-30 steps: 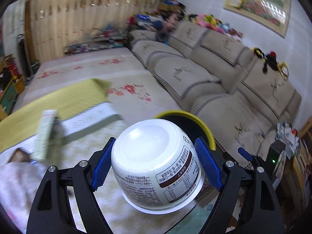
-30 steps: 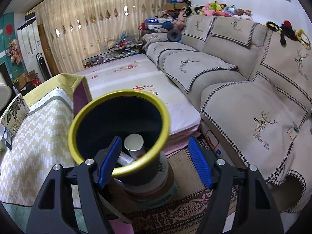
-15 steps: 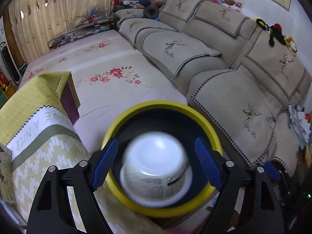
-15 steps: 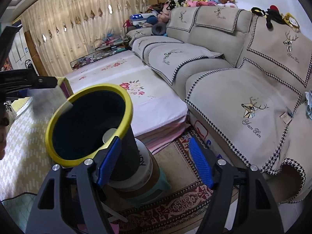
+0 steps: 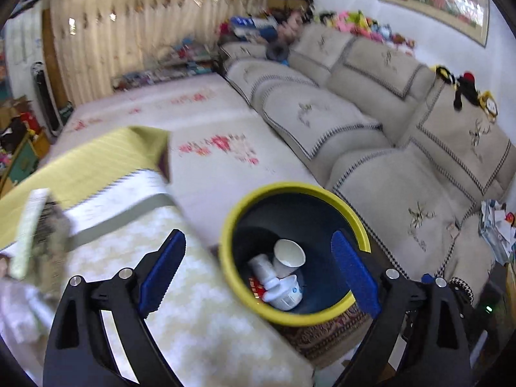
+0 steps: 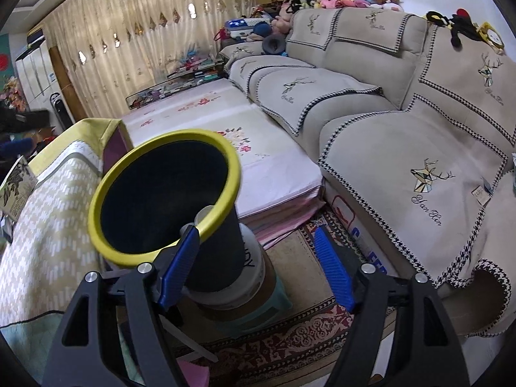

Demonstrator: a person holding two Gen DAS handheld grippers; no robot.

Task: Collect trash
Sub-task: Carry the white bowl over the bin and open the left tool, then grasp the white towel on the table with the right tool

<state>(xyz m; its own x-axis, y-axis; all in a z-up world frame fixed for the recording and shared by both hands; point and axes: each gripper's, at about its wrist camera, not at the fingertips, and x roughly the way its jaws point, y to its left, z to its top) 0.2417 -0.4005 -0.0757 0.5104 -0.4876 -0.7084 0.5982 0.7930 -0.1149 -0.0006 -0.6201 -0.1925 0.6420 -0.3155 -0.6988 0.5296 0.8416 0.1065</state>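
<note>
Left gripper: jaws stand wide and have just been opening further; nothing is held between the blue pads. It hangs tilted down over the trash bin, a dark cylinder with a yellow rim.

Contents of the bin, seen from the left wrist: a white bowl-shaped container lying at the bottom toward the near wall, a white paper cup on its side just behind it, and some red scrap at the lower left, too small to identify.

Right gripper: jaws moderately wide, gripping nothing. Its left pad sits just beside the bin's outer wall; whether it touches cannot be told.

The bin stands on a stack of round tubs on the patterned rug, just off the corner of the cloth-covered table. A flat package lies near the table's far left edge. The beige sofa runs along the right side.
</note>
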